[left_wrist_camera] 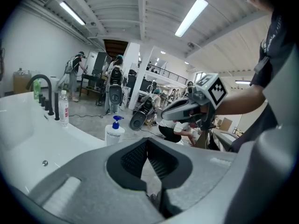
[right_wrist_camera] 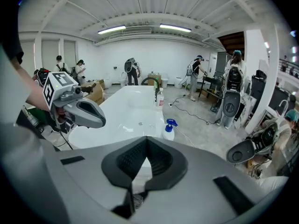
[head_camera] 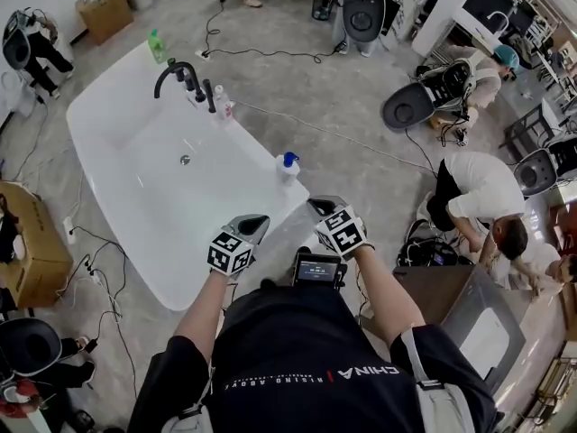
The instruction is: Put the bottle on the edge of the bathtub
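While we go from the left, what comes first? (One)

A cardboard box (head_camera: 32,242) on the floor, just beside the white bathtub (head_camera: 99,115). (Two)

And at the tub's far end? (One)

A green bottle (head_camera: 157,46) stands at the corner. Next comes the black faucet (head_camera: 176,72), then a clear bottle (head_camera: 222,103) with a pink label, upright just beside the faucet. (Two)

Where is the pump bottle? (One)

The pump bottle (head_camera: 288,167), white with a blue head, stands upright on the bathtub's right edge. It is nearer to us than the faucet and apart from both tongs. (Two)

How do the tongs stand? (One)

The left tongs (head_camera: 260,219) hang at the tub's near rim with the jaws together. The left gripper view shows the ribbed pads meeting at the tips with nothing between them. The right tongs (head_camera: 314,203) are just to the right, by the tub's near corner, and their jaws are likewise pressed together and empty. (Two)

And farther right? (One)

A person in a white shirt (head_camera: 482,188) bends low over the grey floor (head_camera: 343,115), with cables trailing across it. (Two)
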The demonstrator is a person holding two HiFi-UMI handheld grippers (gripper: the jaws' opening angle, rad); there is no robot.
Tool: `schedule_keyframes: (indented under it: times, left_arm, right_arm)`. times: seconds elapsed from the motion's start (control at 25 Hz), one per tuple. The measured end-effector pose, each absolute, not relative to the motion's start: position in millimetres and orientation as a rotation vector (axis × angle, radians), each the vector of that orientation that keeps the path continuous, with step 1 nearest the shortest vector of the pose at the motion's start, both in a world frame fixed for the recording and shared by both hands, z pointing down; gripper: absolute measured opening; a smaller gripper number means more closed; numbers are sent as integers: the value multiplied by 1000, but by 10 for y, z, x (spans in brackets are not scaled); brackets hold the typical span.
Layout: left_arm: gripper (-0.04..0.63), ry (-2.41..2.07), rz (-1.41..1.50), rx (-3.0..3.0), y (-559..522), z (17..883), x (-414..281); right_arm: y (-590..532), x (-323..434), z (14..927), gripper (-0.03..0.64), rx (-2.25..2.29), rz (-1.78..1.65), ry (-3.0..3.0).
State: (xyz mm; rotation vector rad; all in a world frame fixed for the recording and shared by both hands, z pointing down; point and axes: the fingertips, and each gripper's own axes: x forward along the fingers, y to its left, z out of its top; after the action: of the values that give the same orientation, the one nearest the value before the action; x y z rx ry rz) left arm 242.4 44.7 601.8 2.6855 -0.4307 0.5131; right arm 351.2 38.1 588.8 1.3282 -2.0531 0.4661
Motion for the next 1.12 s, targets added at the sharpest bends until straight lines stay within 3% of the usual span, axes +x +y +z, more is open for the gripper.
schedule_keyframes:
  times: [0.28,0.56,1.12]
  left_arm:
    - [9,-584,317,2671,484,5751,2308]
    - [9,-697,352,2647,361,5821,2010]
    - [9,-660,416,2678,-53,5772,2300]
  right_arm:
    - [388,3474,5860,9,1332,463,-2050]
    - [327,3426,5868,9,1335,481,-2066]
    - [-85,3527,5913,11,1366,536,-2107]
